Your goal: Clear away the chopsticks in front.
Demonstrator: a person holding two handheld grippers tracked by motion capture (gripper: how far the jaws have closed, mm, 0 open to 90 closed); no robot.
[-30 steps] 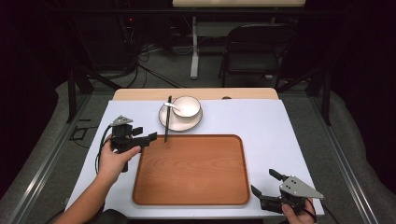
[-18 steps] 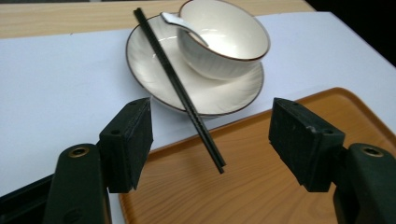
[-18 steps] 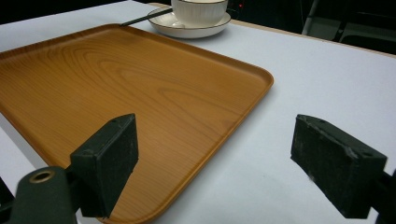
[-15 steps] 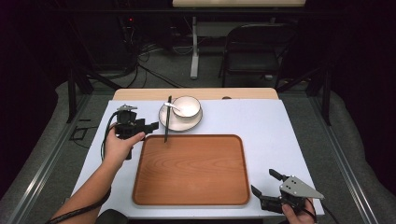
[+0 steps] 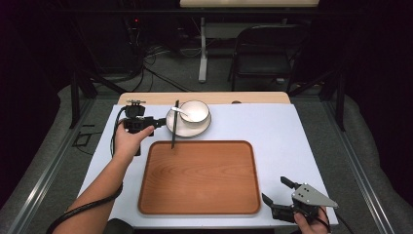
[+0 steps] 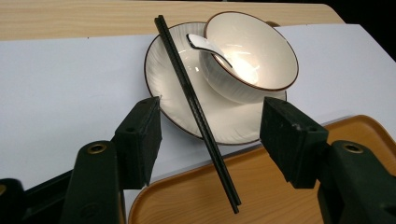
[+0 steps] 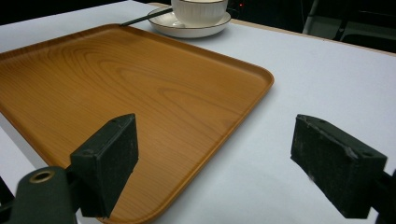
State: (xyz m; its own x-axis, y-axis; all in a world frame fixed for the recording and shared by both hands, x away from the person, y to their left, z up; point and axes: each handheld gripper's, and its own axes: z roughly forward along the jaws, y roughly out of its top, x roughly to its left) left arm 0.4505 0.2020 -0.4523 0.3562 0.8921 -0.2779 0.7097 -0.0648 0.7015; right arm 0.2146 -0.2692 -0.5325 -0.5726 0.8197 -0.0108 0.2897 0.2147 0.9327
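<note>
While closing in on the chopsticks (image 6: pixel 198 112), left gripper (image 6: pixel 210 135) jaws wide, just been narrowing, pads clear of the sticks; nothing gripped. Seen in the high view just left of the plate (image 5: pixel 181 127), at the tray's (image 5: pixel 195 204) far-left corner. Chopsticks: black pair, lying across the plate's left rim, near tips resting on the tray's far edge. Bowl (image 6: pixel 261 60) seated on plate, white spoon (image 6: pixel 208 45) inside. Right gripper (image 5: pixel 282 197) jaws wide apart, holding nothing, over white table (image 5: pixel 302 131) off the tray's near-right corner, well apart from the plate.
</note>
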